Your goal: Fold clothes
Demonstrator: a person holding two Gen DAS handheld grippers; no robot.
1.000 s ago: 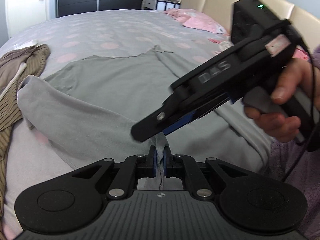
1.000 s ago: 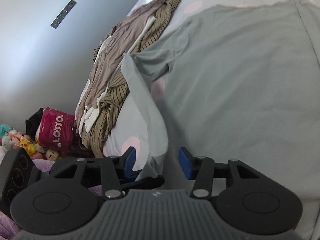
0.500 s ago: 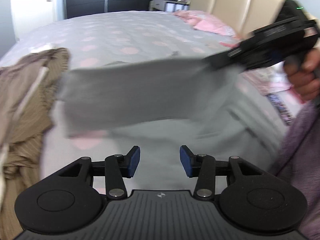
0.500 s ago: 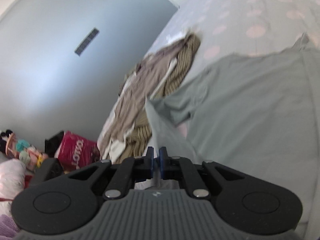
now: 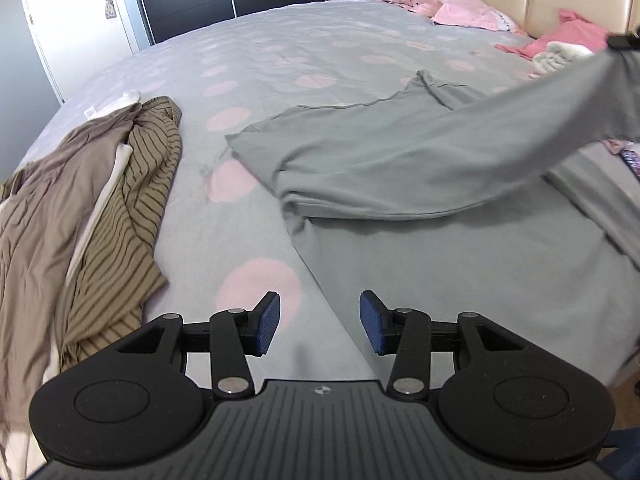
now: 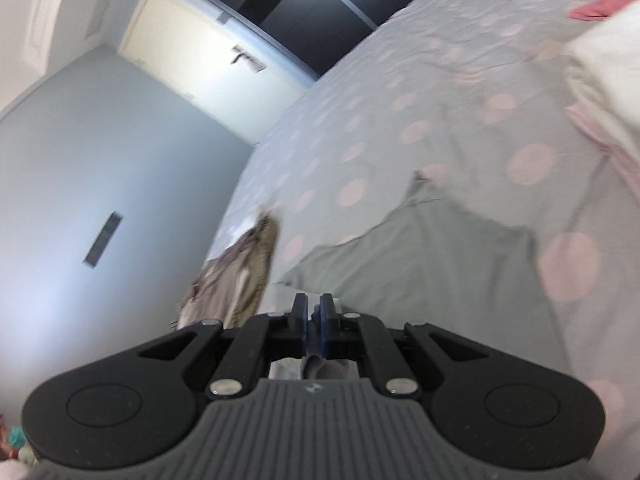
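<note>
A grey long-sleeved top (image 5: 400, 152) lies spread on the bed, its sleeve (image 5: 540, 100) lifted and stretched across the body towards the far right. My right gripper (image 6: 314, 312) is shut on the cuff of that sleeve, with grey cloth bunched behind the pads; only a dark tip of this gripper (image 5: 624, 42) shows at the right edge of the left wrist view. My left gripper (image 5: 320, 322) hovers open over the top's near-left hem edge, nothing between its blue pads (image 5: 268, 322). The top (image 6: 420, 264) looks blurred in the right wrist view.
A heap of brown and striped clothes (image 5: 100, 208) lies at the bed's left edge. Pink and white garments (image 5: 560, 46) and pink pillows (image 5: 468, 14) sit by the headboard. The polka-dot bedspread (image 5: 280, 60) stretches towards a dark wardrobe and a white door (image 6: 192, 52).
My left gripper let go of the sleeve cuff and stands open, shifted left. My right gripper closed on the cuff and carried the sleeve up and rightwards across the top.
</note>
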